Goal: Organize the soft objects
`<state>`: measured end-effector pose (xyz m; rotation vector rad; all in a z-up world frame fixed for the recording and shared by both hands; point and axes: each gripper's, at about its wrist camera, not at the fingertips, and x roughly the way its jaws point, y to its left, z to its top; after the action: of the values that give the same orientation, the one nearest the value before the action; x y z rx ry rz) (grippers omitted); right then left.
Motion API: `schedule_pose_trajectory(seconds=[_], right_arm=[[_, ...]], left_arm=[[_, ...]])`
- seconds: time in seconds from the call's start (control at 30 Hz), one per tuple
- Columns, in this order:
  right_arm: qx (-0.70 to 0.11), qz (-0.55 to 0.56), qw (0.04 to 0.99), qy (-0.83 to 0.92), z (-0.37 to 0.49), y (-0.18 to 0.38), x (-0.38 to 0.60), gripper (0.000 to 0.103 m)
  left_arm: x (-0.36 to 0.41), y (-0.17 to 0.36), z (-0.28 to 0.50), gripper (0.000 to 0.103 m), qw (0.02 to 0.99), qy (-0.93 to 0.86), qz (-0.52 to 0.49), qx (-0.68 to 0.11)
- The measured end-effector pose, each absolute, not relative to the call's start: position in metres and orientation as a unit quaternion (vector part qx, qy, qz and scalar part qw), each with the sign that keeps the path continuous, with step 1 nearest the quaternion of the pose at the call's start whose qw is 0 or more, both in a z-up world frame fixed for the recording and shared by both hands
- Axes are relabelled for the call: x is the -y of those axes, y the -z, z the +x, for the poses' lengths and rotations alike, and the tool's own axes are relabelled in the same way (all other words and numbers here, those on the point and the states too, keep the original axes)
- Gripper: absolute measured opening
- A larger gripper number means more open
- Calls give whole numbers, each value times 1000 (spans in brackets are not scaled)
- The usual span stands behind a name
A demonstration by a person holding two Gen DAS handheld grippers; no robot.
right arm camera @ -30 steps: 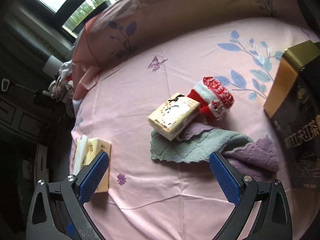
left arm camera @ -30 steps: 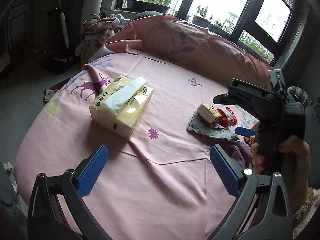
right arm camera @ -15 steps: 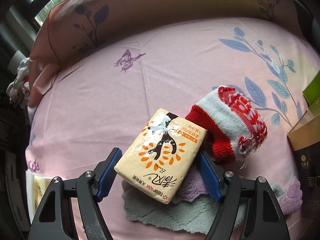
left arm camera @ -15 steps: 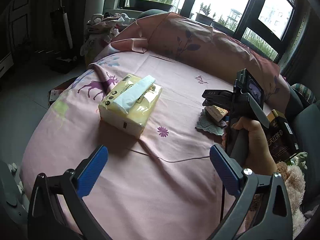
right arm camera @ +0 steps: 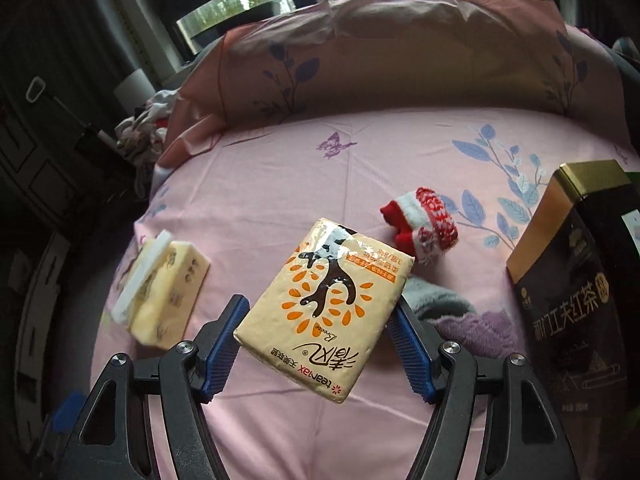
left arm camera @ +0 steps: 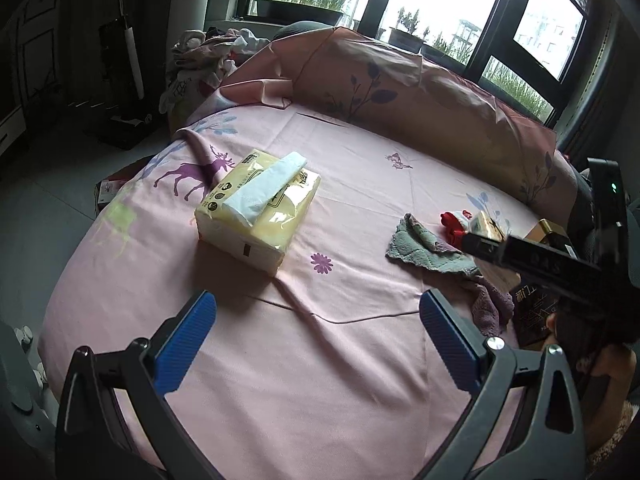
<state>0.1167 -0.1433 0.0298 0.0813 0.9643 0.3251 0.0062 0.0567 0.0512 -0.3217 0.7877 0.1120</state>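
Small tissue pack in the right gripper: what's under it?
The small tissue pack hangs above the pink bedsheet, clamped in the right gripper. The grey-purple cloth peeks out beside it; the rest underneath is covered.

Bed sheet (left arm camera: 360,184): pink, printed with purple deer, a purple butterfly, a small purple flower and blue-grey leaf sprays. Pillow (right arm camera: 400,52): dusky pink with dark purple leaf stems. Large tissue pack (left arm camera: 260,208): pale yellow wrapper with dark printing, white tissue on top. Small tissue packet (right arm camera: 326,304): cream-yellow, bearing a black tree figure ringed with orange leaf marks, an orange label strip and black lettering. Knitted sock (right arm camera: 424,224): red and white, patterned. Cloth (left arm camera: 424,246): grey-green, with a purple part (right arm camera: 476,328). Box (right arm camera: 568,280): black with gold side, gold characters. Left gripper (left arm camera: 318,336) and right gripper (right arm camera: 316,346): black frames, blue ribbed pads.
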Motion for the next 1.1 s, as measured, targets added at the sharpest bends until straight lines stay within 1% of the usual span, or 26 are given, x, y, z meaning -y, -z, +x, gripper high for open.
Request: schedule_pose_trajectory(seconds=[0.1, 0.2, 0.33, 0.4, 0.47, 0.5, 0.63, 0.73, 0.8, 0.83, 0.87, 0.9, 0.93, 1.0, 1.03, 1.07, 1.1], right_arm=[[-488, 13, 857, -168, 85, -13, 146, 72], [-515, 11, 840, -170, 64, 7, 156, 72], [-546, -12, 825, -148, 58, 30, 163, 72], [-562, -4, 815, -142, 58, 37, 169, 76], [-563, 23, 814, -143, 56, 33, 183, 77], [-560, 35, 816, -140, 55, 29, 190, 80], [-512, 93, 844, -126, 51, -1, 226, 82], [-496, 149, 846, -128, 53, -12, 247, 82], [-496, 164, 841, -137, 55, -11, 250, 81], [-497, 169, 839, -141, 55, -9, 249, 81], [-501, 170, 836, -147, 55, -7, 247, 78], [-505, 169, 832, -153, 56, -4, 243, 73], [-511, 170, 828, -160, 57, 0, 240, 71], [-523, 174, 817, -168, 59, 9, 235, 63], [-530, 177, 813, -166, 61, 14, 233, 59], [-538, 177, 808, -163, 62, 20, 231, 51], [-546, 177, 803, -161, 64, 25, 229, 50]], left_arm=[[-56, -52, 5, 101, 909, -59, -155, -382], [-52, -50, 4, 101, 908, -50, -155, -385], [-46, -45, 5, 101, 903, -33, -161, -396], [-42, -42, 6, 101, 900, -24, -167, -403], [-38, -39, 8, 101, 895, -15, -171, -413], [-36, -37, 8, 101, 892, -8, -175, -417], [-21, -30, 13, 99, 879, 41, -191, -436], [-4, -21, 16, 92, 861, 90, -202, -457], [10, -12, 19, 82, 843, 122, -210, -481], [17, -7, 19, 79, 833, 135, -214, -492], [25, -2, 20, 73, 825, 145, -215, -502], [32, 2, 21, 70, 818, 155, -214, -512], [39, 7, 21, 68, 811, 164, -213, -520], [52, 14, 22, 61, 799, 180, -209, -534], [57, 17, 23, 59, 794, 188, -207, -540], [62, 20, 22, 57, 789, 193, -205, -545], [66, 23, 22, 51, 786, 197, -203, -550]])
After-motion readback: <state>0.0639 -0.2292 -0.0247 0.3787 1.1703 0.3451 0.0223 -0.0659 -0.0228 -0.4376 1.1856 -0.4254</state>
